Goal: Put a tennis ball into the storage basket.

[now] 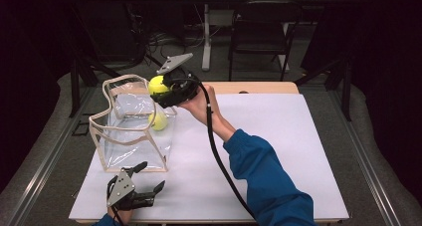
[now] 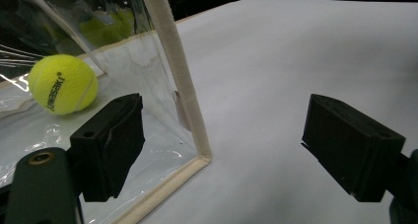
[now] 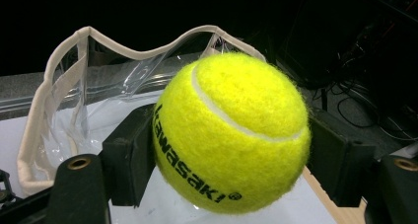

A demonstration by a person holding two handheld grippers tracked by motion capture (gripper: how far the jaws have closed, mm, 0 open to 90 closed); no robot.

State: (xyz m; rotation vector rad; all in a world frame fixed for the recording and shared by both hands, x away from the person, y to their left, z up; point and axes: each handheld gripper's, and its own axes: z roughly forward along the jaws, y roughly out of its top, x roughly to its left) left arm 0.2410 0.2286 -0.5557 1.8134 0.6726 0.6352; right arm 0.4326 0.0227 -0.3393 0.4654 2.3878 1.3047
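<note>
My right gripper (image 1: 161,89) is shut on a yellow tennis ball (image 1: 158,84) (image 3: 231,132), held in the air just beside the top right rim of a clear plastic bag (image 1: 132,124) with cream edging. In the right gripper view the ball sits squeezed between both black jaws, the bag (image 3: 74,86) open behind it. A second tennis ball (image 1: 158,121) (image 2: 62,84) lies inside the bag on its floor. My left gripper (image 1: 148,177) (image 2: 222,150) rests low near the table's front edge, open and holding nothing, its jaws either side of the bag's near corner edge (image 2: 185,100).
A white sheet (image 1: 278,151) covers the table; its wooden edge (image 1: 259,87) shows at the back. A black chair (image 1: 261,32) and a table leg stand beyond. A black cable (image 1: 219,156) trails from the right gripper along the blue sleeve (image 1: 268,176).
</note>
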